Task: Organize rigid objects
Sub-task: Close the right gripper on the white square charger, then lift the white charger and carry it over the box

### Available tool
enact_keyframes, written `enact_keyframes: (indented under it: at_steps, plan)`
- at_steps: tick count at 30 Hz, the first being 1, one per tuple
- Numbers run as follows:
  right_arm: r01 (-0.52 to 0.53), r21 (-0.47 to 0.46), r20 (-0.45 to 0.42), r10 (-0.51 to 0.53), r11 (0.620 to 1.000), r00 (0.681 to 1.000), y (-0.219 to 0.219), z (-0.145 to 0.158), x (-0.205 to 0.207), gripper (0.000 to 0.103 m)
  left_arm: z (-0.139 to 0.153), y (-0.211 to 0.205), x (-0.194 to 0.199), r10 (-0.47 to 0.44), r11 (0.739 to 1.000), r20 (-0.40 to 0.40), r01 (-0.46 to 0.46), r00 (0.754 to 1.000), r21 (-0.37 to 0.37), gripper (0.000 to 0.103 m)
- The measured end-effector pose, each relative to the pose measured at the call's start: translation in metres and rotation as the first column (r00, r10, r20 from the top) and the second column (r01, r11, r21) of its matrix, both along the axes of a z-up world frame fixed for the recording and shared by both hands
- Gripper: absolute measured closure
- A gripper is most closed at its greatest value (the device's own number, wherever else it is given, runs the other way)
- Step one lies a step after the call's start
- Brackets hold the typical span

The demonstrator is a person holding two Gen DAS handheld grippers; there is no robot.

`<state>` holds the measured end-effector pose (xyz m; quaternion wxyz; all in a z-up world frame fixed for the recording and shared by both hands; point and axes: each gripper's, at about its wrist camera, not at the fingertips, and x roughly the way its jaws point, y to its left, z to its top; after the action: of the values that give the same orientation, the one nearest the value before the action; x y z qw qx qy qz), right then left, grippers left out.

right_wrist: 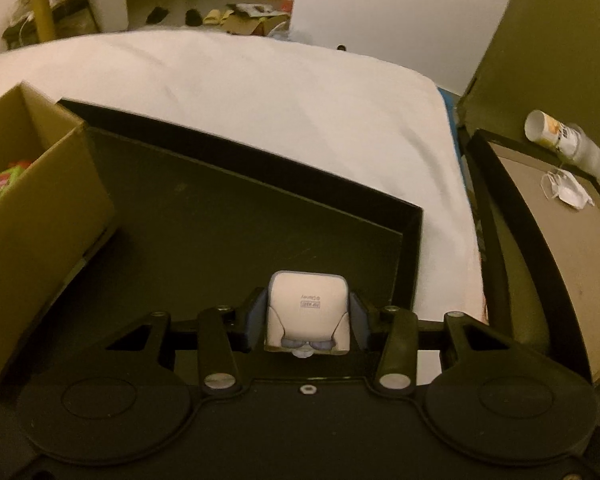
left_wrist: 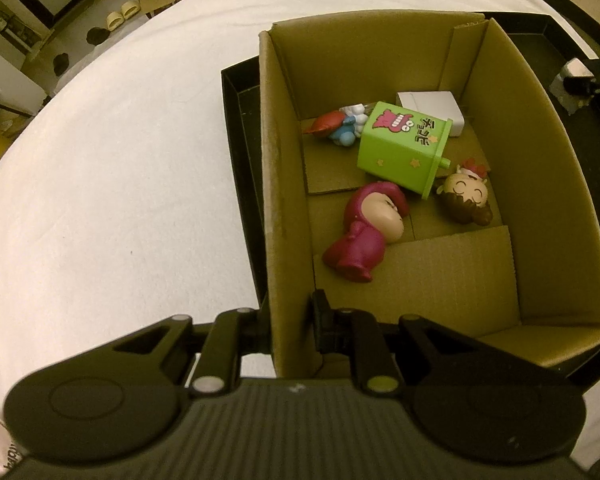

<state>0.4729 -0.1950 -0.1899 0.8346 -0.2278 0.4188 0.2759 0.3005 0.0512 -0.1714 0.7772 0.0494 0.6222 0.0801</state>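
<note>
A cardboard box point(left_wrist: 266, 160) stands in a black tray point(left_wrist: 240, 128) on a white bed. My left gripper point(left_wrist: 292, 326) is shut on the box's near wall, one finger outside and one inside. Lying in the box are a green toy box point(left_wrist: 404, 144), a maroon figure point(left_wrist: 364, 232), a brown-haired figure point(left_wrist: 466, 200), a red-and-blue figure point(left_wrist: 336, 128) and a small white box point(left_wrist: 428, 102). My right gripper point(right_wrist: 306, 320) is shut on a white cube toy point(right_wrist: 306, 308) and hangs over the black tray point(right_wrist: 220, 216), to the right of the cardboard box point(right_wrist: 40, 184).
The white sheet point(right_wrist: 260, 92) spreads beyond the tray. To the right stands a dark-rimmed side table point(right_wrist: 560, 240) with a toppled bottle point(right_wrist: 556, 136) and a white mask point(right_wrist: 568, 192). Slippers and boxes lie on the floor far behind.
</note>
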Motion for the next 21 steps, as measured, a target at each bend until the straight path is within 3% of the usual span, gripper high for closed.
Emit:
enact_keyframes:
  at_steps: [3, 21]
  plan:
    - [0.005, 0.021, -0.037, -0.005, 1.0, 0.999, 0.006, 0.007, -0.002, 0.06, -0.001, 0.001, 0.0, 0.001, 1.0, 0.0, -0.001, 1.0, -0.002, 0.087]
    - [-0.122, 0.201, 0.078, 0.109, 0.972, 0.991, 0.049, 0.081, -0.031, 0.06, 0.0, 0.0, 0.0, -0.003, 1.0, 0.001, 0.003, 1.0, 0.001, 0.087]
